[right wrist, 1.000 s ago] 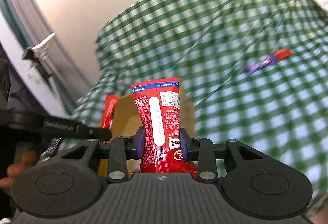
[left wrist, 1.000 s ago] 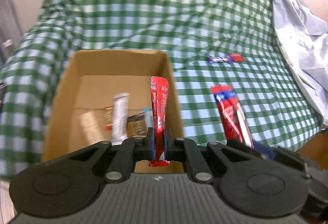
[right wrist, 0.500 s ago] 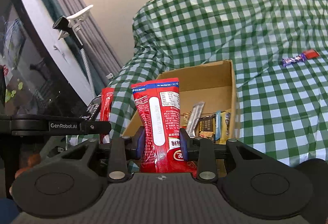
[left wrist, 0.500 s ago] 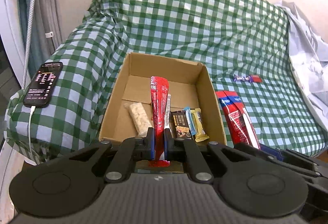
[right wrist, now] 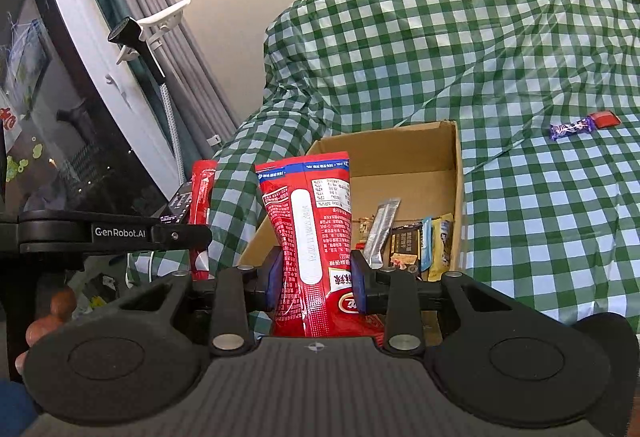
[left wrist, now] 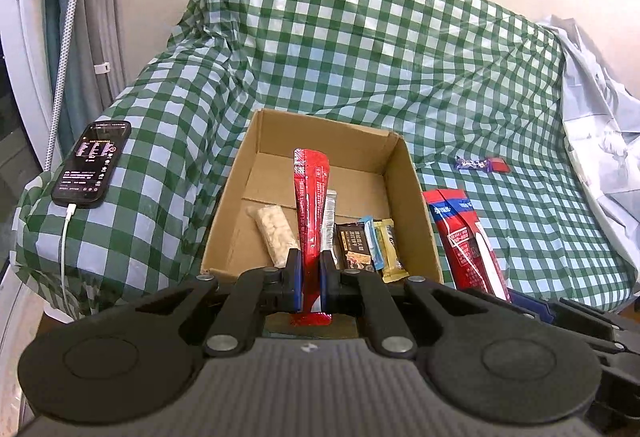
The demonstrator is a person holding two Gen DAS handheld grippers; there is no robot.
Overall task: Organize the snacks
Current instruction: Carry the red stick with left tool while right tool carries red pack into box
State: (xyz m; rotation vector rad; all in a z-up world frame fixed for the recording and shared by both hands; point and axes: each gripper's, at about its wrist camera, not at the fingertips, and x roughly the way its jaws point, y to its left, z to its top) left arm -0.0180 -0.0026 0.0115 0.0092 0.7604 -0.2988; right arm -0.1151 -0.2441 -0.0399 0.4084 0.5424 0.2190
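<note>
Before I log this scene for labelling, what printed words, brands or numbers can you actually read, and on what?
"GenRobot.AI": side of the left gripper.
Red snack bag in the right gripper: print too small.
Phone screen: too small.
Bars in the box: blurred.

The cloth (left wrist: 360, 49) has green and white checks, and the box (left wrist: 412, 197) on it is plain brown. The thin packet (left wrist: 310, 205) is red, the big packet (right wrist: 316, 229) is red with a blue top and a white stripe, and the little candy (left wrist: 474, 164) is purple with a red end. The phone (left wrist: 94, 163) is black, with a white cord (left wrist: 64, 257).
</note>
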